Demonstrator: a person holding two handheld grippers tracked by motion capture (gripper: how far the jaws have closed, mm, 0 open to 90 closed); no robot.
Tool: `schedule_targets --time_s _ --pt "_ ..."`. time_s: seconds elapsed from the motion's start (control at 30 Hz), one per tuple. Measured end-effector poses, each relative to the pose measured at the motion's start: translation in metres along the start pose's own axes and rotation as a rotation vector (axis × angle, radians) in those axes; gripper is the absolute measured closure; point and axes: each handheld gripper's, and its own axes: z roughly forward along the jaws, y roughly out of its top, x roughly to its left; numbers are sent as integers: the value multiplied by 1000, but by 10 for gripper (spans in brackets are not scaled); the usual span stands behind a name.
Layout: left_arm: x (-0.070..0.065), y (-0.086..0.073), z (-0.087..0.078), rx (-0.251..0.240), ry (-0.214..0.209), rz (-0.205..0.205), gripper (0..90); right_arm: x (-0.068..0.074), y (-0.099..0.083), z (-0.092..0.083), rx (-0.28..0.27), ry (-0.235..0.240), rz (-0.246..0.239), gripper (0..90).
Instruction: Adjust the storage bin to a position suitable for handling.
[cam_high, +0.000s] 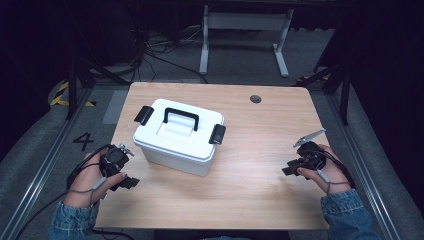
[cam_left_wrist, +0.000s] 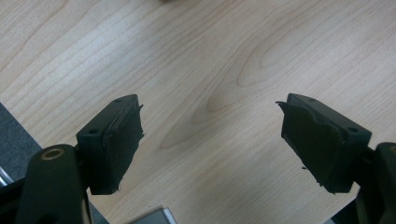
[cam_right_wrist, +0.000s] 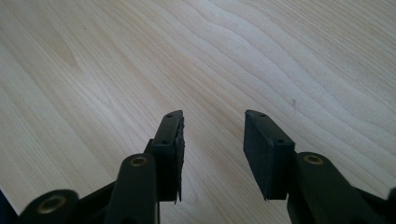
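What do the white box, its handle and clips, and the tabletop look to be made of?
The box looks like moulded plastic: smooth, evenly white, with rounded edges and a soft sheen. Its handle and the two clips look like black plastic, matte. The tabletop shows pale wood grain, flat and even, so probably laminate or veneer rather than solid wood.

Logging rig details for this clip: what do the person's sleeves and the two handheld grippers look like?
Both sleeves are blue denim. The left gripper and right gripper are black, each with two flat black jaws faced with worn, ragged-edged padding and brass-coloured pivot rivets. A grey three-cornered plate tops the right gripper. Dark cables trail from the left one.
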Motion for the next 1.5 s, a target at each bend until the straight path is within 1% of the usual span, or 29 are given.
schedule_targets --time_s 0.03,0.07,0.17,0.23,0.27,0.37,0.43,0.47,0.57,0.63,0.83,0.87,0.97,1.0,1.13,1.2,1.23,1.3,1.33,1.37,1.4,1.43,1.5 --pt "0 0 0 -4 0 -9 212 1 1 0 -3 -3 -7 572" --pt "1 0 -1 -12 7 -7 213 2 1 -1 -4 -5 -15 564" --pt "2 0 -2 -25 2 -19 216 4 4 -2 -4 -5 -27 533" --pt "2 0 -2 -24 -3 -17 216 4 5 -3 -4 -11 -33 505" --pt "1 1 -3 -20 -9 -22 216 5 6 -3 -4 -11 -29 500" --pt "2 2 -4 -12 -15 -31 217 7 9 -4 2 -1 -36 498" --pt "3 2 -5 -13 -17 -33 218 9 11 -6 -9 3 -48 498" --pt "3 1 -5 -12 -21 -41 218 10 13 -7 -17 5 -55 500" --pt "5 2 -7 -19 -19 -36 218 14 19 -10 -23 9 -72 504" --pt "5 2 -8 -27 -16 -47 218 17 25 -14 -34 10 -87 503" --pt "5 2 -9 -40 -16 -35 217 26 42 -24 -87 20 -114 498" --pt "6 2 -9 -40 -6 -27 217 28 46 -25 -94 21 -118 498" --pt "6 3 -9 -46 -12 -33 216 34 56 -28 -106 26 -134 498" --pt "7 3 -9 -46 -11 -29 215 37 61 -30 -110 32 -145 495" --pt "6 4 -9 -44 -14 -37 216 48 76 -32 -118 40 -171 467" --pt "7 4 -8 -43 -4 -22 217 52 83 -33 -110 63 -162 454" --pt "7 4 -7 -43 -11 -29 217 55 87 -33 -110 66 -159 451" --pt "7 5 -7 -46 -4 -27 216 59 94 -34 -114 64 -169 450" --pt "7 5 -7 -46 -4 -27 216 59 94 -34 -114 64 -169 450" --pt "7 6 -7 -44 -11 -33 216 61 98 -34 -117 63 -174 450" --pt "8 6 -7 -45 -8 -21 215 65 103 -35 -121 62 -182 451" --pt "8 7 -7 -43 -2 -18 215 68 108 -36 -126 63 -193 451" --pt "8 7 -7 -47 -10 -24 215 74 118 -37 -134 63 -212 451"
